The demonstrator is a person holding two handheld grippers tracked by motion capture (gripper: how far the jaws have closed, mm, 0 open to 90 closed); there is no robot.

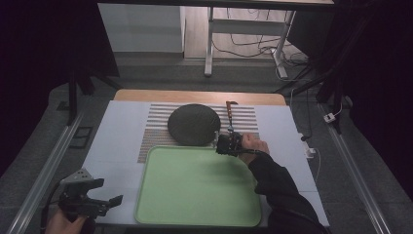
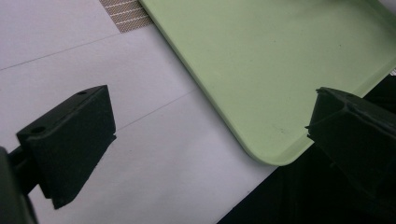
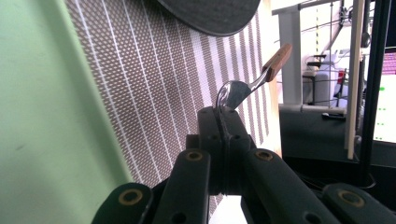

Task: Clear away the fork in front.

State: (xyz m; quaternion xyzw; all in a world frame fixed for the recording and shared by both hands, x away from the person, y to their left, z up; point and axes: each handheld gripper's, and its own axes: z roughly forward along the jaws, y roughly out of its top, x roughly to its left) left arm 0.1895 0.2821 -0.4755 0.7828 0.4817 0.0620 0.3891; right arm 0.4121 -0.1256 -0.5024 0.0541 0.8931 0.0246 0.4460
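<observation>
Black jaws of the left gripper (image 1: 104,202) are standing wide apart with nothing between them, hovering over the white table cover (image 2: 140,154) beside the near left corner of the green tray (image 1: 199,187). Past the tray's far edge, the dark round plate (image 1: 193,124) is sitting on the striped mat (image 1: 156,134). To its right, the right gripper (image 1: 229,141) is pinching the bowl of a wooden-handled spoon (image 3: 252,79), jaws clamped tight on the metal, the handle pointing away toward the far table edge. The spoon is probably heading for the tray or the plate. To carry it well, the person is best keeping the squeeze firm, since the grip is at the very end, and lifting enough to clear the tray's rim before swinging across.
</observation>
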